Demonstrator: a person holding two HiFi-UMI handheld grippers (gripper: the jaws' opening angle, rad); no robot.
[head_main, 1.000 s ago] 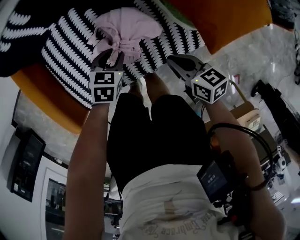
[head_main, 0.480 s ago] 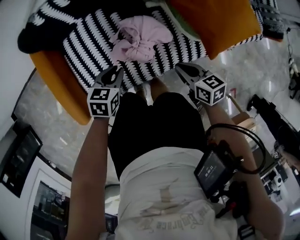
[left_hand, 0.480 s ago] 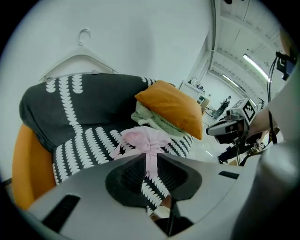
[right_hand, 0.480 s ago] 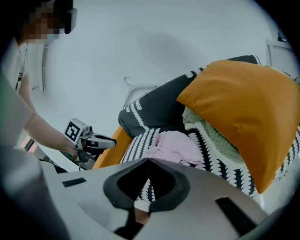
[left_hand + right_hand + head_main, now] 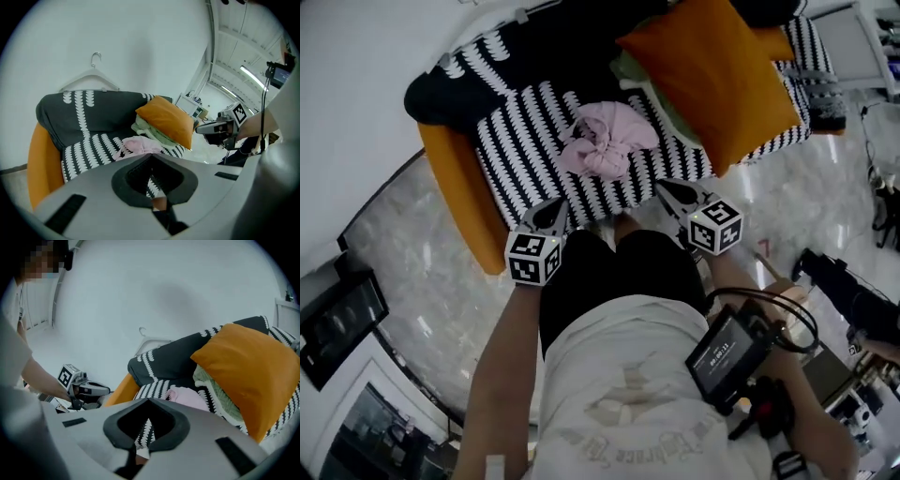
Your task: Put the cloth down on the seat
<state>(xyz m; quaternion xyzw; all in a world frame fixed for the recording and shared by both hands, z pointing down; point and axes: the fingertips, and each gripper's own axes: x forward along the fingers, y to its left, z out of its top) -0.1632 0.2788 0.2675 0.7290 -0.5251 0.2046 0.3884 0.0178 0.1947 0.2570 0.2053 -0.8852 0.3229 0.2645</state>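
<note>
The pink cloth [image 5: 607, 141] lies bunched on the black-and-white patterned seat [image 5: 525, 150], and neither gripper touches it. My left gripper [image 5: 551, 214] is over the seat's front edge, short of the cloth; its jaws have just been closing, nothing is between them, and they are shut. My right gripper [image 5: 667, 192] is level with it at the right, also shut and empty. The left gripper view looks past the left gripper [image 5: 151, 156] to the cloth [image 5: 138, 145] and the right gripper [image 5: 220, 126]. The right gripper view shows the right gripper [image 5: 149, 400], the cloth [image 5: 187, 397] and the left gripper [image 5: 86, 390].
An orange cushion [image 5: 712, 75] leans at the seat's right on a pale green fabric [image 5: 670, 108]. The chair has orange sides [image 5: 464, 187] and a dark patterned backrest [image 5: 89, 110]. A white hanger [image 5: 93, 77] hangs on the wall behind. Equipment stands on the marble floor at the right [image 5: 862, 300].
Both grippers have drawn back from the seat toward the person. The left jaws, open at the cloth a second ago, have left it and shut. The cloth stays on the seat.
</note>
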